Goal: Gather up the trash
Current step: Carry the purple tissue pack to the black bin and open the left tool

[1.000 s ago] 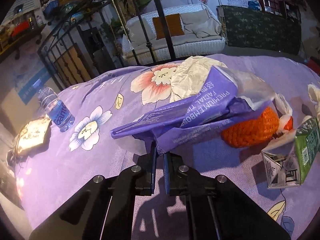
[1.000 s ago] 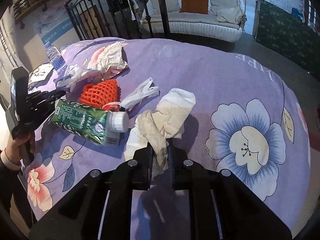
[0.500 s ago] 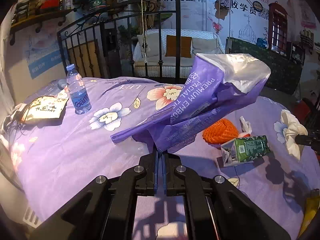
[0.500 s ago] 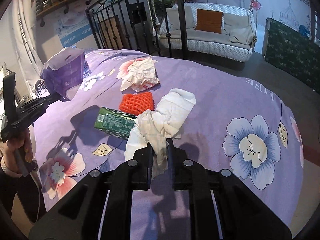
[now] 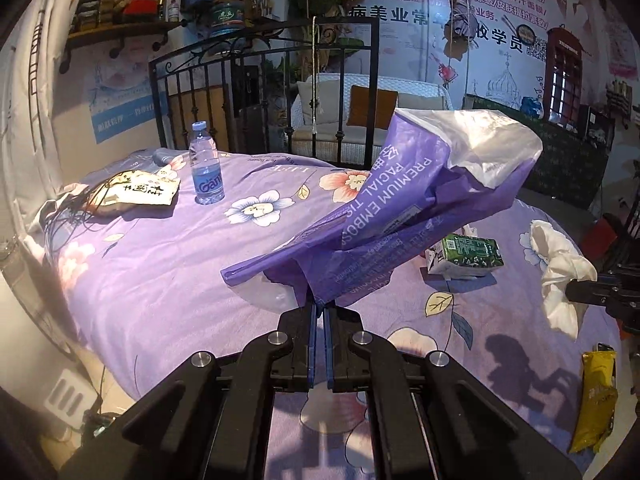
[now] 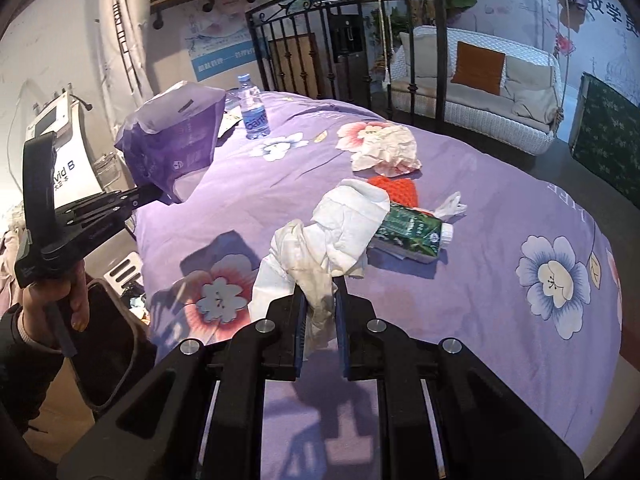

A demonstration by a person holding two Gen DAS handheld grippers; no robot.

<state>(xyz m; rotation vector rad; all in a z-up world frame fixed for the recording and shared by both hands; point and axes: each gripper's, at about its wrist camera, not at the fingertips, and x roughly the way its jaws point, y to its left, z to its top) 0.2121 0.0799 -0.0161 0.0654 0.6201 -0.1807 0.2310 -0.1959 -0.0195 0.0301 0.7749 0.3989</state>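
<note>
My left gripper (image 5: 320,307) is shut on a purple facial-tissue plastic bag (image 5: 404,200) and holds it above the purple flowered bed cover (image 5: 160,264); the bag also shows in the right wrist view (image 6: 176,140). My right gripper (image 6: 321,300) is shut on a crumpled white tissue wad (image 6: 336,236), lifted off the cover; the wad shows at the right in the left wrist view (image 5: 560,276). A green drink carton (image 6: 412,232), an orange foam net (image 6: 396,188), a crumpled paper (image 6: 384,148) and a small white wrapper (image 6: 452,204) lie on the cover.
A water bottle (image 5: 206,168) stands at the far left of the bed beside a printed pouch (image 5: 136,192). A yellow packet (image 5: 592,396) lies at the right edge. A black iron bed frame (image 5: 280,92) stands behind. A dark bin (image 6: 108,344) sits beside the bed.
Both grippers have lifted and pulled back from the bed with their loads. The purple bag came off the crumpled paper and the orange net, which now lie uncovered.
</note>
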